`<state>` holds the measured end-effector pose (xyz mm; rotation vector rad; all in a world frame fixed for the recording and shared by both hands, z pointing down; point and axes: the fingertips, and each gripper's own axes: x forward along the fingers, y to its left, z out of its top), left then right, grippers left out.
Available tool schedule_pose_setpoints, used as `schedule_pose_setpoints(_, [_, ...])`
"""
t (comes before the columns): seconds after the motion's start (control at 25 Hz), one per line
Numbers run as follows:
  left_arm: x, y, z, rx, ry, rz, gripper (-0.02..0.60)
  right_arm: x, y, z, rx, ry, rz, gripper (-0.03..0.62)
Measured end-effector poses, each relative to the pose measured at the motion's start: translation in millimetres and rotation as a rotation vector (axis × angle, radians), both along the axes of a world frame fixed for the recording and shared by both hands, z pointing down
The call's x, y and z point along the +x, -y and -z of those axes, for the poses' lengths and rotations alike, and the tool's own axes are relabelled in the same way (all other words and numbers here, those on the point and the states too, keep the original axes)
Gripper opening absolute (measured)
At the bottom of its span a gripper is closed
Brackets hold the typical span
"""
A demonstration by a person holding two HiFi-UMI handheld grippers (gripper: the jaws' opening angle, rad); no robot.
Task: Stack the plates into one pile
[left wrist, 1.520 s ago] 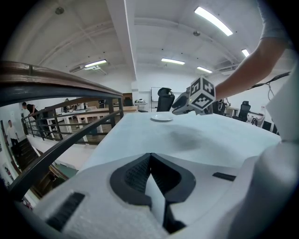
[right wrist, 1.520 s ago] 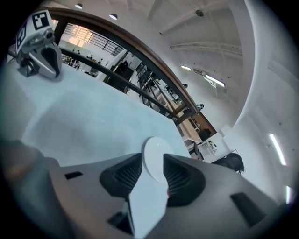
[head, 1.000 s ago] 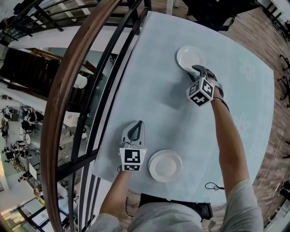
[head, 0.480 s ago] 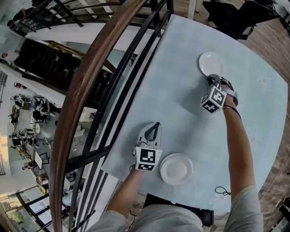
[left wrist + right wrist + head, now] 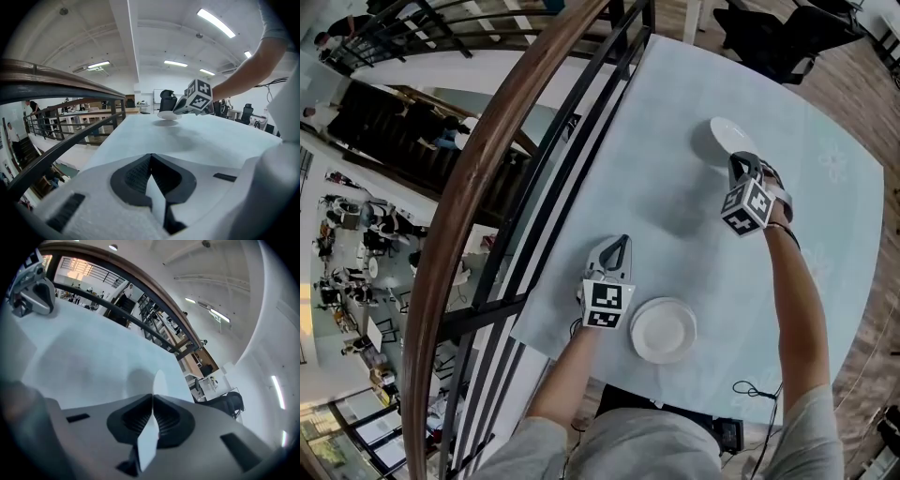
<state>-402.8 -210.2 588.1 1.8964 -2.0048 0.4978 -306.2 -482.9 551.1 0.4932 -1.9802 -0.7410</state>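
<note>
left tongs [image 5: 150,157] closed and empty, right tongs [image 5: 178,110] holding white plate [image 5: 166,115] above table [image 5: 211,140]

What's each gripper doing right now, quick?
Left gripper: closed, holding nothing.
Right gripper: closed on the far plate, gripping its rim.

Pale blue table [image 5: 675,216] — white near plate [image 5: 663,329] flat on it by person's edge — faint flower prints [image 5: 832,164] at right
</note>
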Motion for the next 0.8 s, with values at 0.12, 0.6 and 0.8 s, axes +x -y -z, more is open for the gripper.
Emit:
schedule_pose_setpoints(0.12, [-1.2, 3.1, 0.4, -0.002, -0.007, 0.003, 0.017, 7.9, -20.8, 24.1, -0.007, 0.036, 0.023, 0.031])
schedule_pose_setpoints(0.6, [-18.8, -9.0, 3.4, -0.012, -0.02, -0.006, 0.017, 61.9, -178.0, 107.4, -0.178, 0.155, 0.074, 0.031])
schedule_pose_setpoints(0.8, [-29.7, 9.3, 12.8, -0.007, 0.019, 0.022, 0.017, 76.0, -222.9, 143.5, -0.139, 0.19, 0.173, 0.031])
